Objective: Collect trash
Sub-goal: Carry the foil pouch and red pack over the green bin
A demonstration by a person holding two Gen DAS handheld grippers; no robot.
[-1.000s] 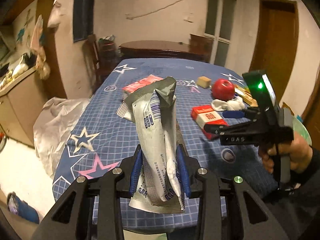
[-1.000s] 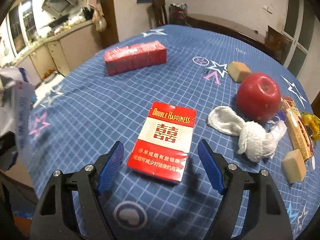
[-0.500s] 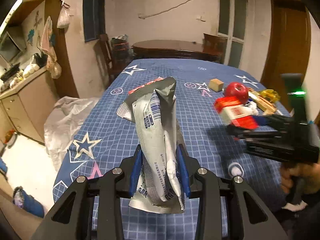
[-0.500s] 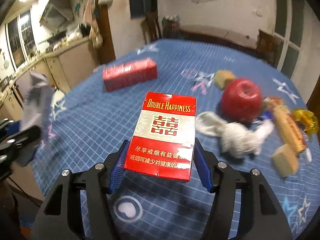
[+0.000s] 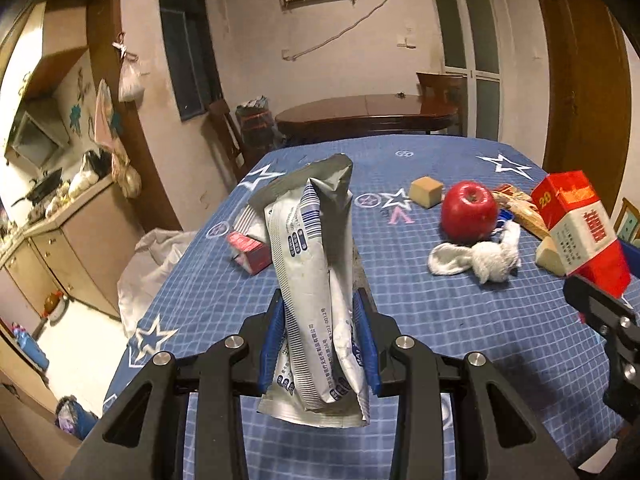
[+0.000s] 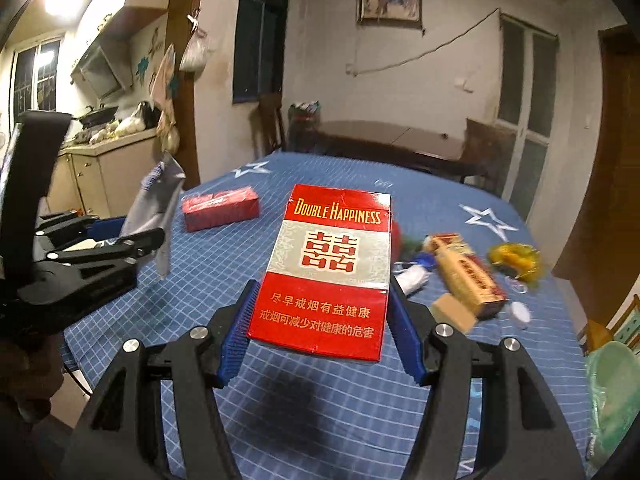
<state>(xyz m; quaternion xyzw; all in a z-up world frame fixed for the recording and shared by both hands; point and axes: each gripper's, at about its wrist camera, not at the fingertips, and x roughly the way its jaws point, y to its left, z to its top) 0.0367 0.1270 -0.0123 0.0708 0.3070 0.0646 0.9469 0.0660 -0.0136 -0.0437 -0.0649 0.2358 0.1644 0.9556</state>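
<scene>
My left gripper [image 5: 319, 344] is shut on a crumpled silver wrapper [image 5: 316, 280] and holds it upright above the near end of the blue star tablecloth [image 5: 440, 320]. My right gripper [image 6: 320, 332] is shut on a red and white Double Happiness cigarette pack [image 6: 332, 268] and holds it in the air above the table. The pack also shows at the right edge of the left wrist view [image 5: 580, 228]. The left gripper with the wrapper [image 6: 158, 216] shows at the left of the right wrist view.
On the table lie a red box [image 6: 220, 208], a red apple [image 5: 470, 210], a white sock [image 5: 476, 258], tan blocks [image 5: 426, 192], a snack bar [image 6: 466, 276] and a yellow wrapper [image 6: 514, 260]. A green bin [image 6: 612, 392] stands at the right; a white cloth [image 5: 152, 256] hangs at the left.
My right gripper closed on the cigarette pack and lifted it off the table. Both grippers rose, and the left one kept hold of the wrapper.
</scene>
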